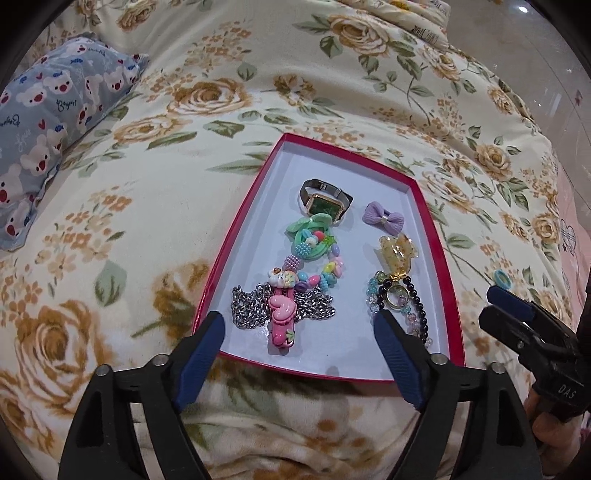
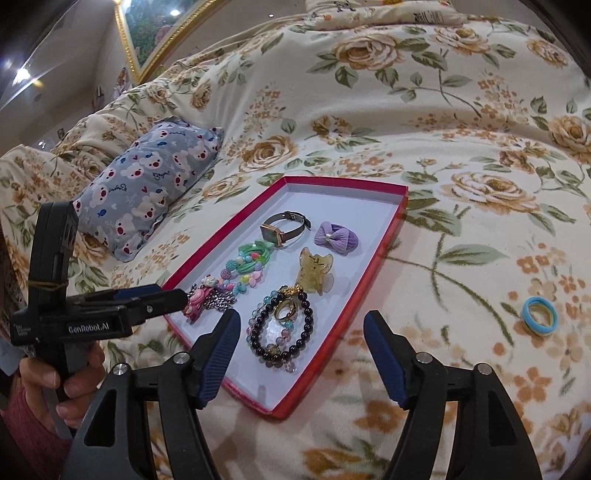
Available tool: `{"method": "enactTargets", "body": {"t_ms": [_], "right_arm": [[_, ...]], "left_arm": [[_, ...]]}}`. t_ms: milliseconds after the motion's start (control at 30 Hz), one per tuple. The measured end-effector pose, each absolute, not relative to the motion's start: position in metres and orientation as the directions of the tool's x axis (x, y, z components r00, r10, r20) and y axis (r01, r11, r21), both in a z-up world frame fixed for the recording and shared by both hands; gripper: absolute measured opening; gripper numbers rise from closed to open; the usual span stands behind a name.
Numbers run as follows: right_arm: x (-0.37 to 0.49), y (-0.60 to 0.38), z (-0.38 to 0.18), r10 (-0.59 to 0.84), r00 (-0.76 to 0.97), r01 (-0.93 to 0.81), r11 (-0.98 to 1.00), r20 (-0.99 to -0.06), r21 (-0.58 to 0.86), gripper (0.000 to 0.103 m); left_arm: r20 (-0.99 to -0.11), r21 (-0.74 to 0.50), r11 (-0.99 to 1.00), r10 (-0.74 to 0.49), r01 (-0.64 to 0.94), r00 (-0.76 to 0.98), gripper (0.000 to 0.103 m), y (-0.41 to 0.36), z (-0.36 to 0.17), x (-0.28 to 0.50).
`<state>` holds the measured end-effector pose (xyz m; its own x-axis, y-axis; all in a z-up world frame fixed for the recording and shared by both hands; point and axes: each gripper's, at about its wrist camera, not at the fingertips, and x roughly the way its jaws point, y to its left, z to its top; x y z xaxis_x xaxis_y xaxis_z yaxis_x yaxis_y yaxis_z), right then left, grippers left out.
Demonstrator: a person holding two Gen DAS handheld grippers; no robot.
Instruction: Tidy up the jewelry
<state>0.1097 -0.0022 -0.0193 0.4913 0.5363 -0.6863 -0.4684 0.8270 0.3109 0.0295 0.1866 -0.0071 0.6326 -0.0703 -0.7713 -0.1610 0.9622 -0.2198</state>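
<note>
Red tray [image 1: 240,236] sits flat on the floral bed cover [image 1: 147,221], long axis running away from both cameras, its far end narrower-looking in both wrist views. Inside it: watch [image 1: 325,205] and purple bow [image 1: 383,216] toward the far end, green bead bracelet [image 1: 314,240], yellow claw clip [image 1: 397,249], pink clip [image 1: 281,317] lying lengthwise over a silver chain [image 1: 243,306], dark bead bracelet [image 2: 284,328] nearest. Left gripper [image 1: 299,328] and right gripper [image 2: 301,328] hover at the tray's near end, jaws wide apart, holding nothing; blue hair tie [image 2: 539,315] lies on the cover right of the tray.

A home bedroom is indicated by a rose-printed blanket [image 2: 424,122], a bear-print pillow [image 2: 147,192] and a gilt-framed picture [image 2: 155,33].
</note>
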Motion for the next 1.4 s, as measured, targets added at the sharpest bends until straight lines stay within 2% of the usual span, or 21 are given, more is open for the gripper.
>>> {"method": "enactTargets", "body": {"t_ms": [333,433,533,600,667,800,1400], "right_arm": [[0.086,-0.003,-0.014,0.533,0.525,-0.519,0.818,-0.664,0.248,0.083],[0.082,-0.003,-0.006,0.533,0.528,-0.534,0.814,-0.661,0.23,0.085],[0.078,-0.004,0.007,0.531,0.546,-0.548,0.812,-0.648,0.203,0.09],[0.075,-0.005,0.016,0.533,0.561,-0.551,0.811,-0.633,0.195,0.098],[0.07,-0.006,0.019,0.536,0.571,-0.557,0.809,-0.622,0.186,0.102],[0.065,-0.001,0.013,0.519,0.581,-0.567,0.811,-0.627,0.145,0.102],[0.068,-0.009,-0.009,0.517,0.586,-0.529,0.827,-0.624,0.188,0.102]], "left_arm": [[-0.737,-0.191,0.974,-0.06,-0.122,0.673,0.088,0.183,-0.002,0.005],[-0.721,-0.178,0.978,-0.055,-0.107,0.691,0.094,0.182,0.006,-0.002],[-0.697,-0.155,0.985,-0.053,-0.078,0.715,0.098,0.178,0.017,-0.011],[-0.683,-0.143,0.988,-0.056,-0.059,0.728,0.102,0.176,0.023,-0.016],[-0.678,-0.124,0.991,-0.055,-0.04,0.733,0.102,0.173,0.024,-0.02],[-0.691,-0.075,0.996,-0.023,-0.04,0.723,0.102,0.166,0.016,-0.022],[-0.66,-0.066,0.996,0.0,-0.058,0.751,0.102,0.154,0.021,-0.027]]}}
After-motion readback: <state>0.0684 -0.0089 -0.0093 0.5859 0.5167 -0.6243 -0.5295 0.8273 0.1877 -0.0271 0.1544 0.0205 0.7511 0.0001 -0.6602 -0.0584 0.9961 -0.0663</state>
